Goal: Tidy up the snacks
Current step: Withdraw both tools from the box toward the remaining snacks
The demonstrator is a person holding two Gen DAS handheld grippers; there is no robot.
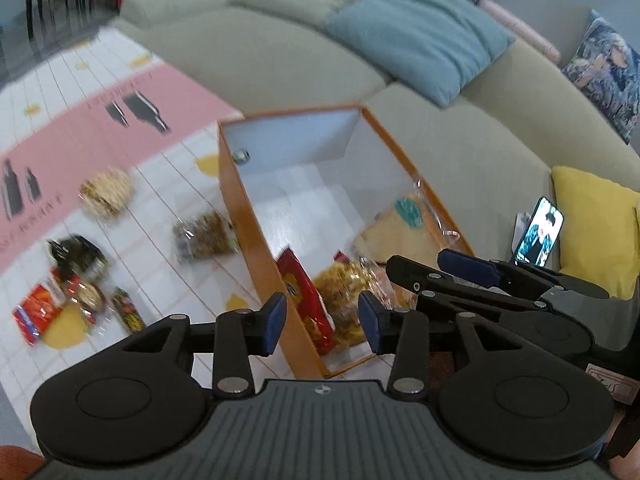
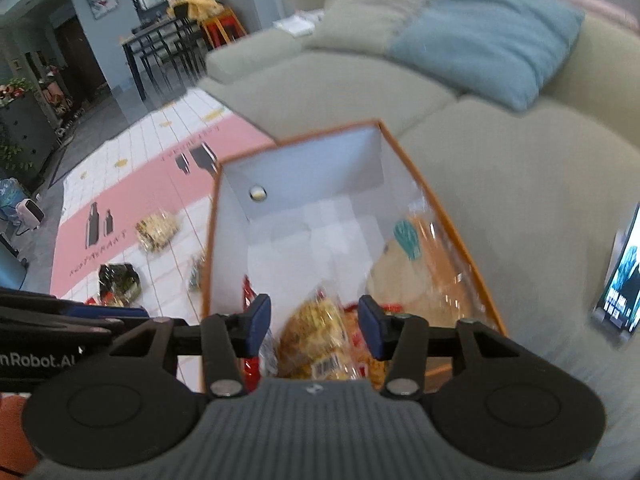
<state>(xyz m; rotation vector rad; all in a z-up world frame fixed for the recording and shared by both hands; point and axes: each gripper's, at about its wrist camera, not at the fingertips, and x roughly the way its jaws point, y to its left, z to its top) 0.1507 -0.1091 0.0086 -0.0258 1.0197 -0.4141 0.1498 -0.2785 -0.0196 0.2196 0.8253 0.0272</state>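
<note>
The box (image 1: 236, 216) sits on the mat (image 1: 100, 132), against the sofa (image 1: 280, 64). Inside it, at my near end, lie a red pack (image 1: 308, 312), a yellow bag (image 2: 316, 332) and a tan pack (image 1: 404, 228) along the right wall. More snacks lie on the mat left of the box: a pale bag (image 1: 107, 192), a brown bag (image 1: 204, 236) just beside the wall, a dark pack (image 1: 78, 254) and a red pouch (image 1: 34, 314). My left gripper (image 1: 322, 322) hovers over the box's near end, open, holding nothing. My right gripper (image 2: 314, 328) hangs above the yellow bag, also open and empty. A phone (image 1: 538, 232) leans on the sofa.
</note>
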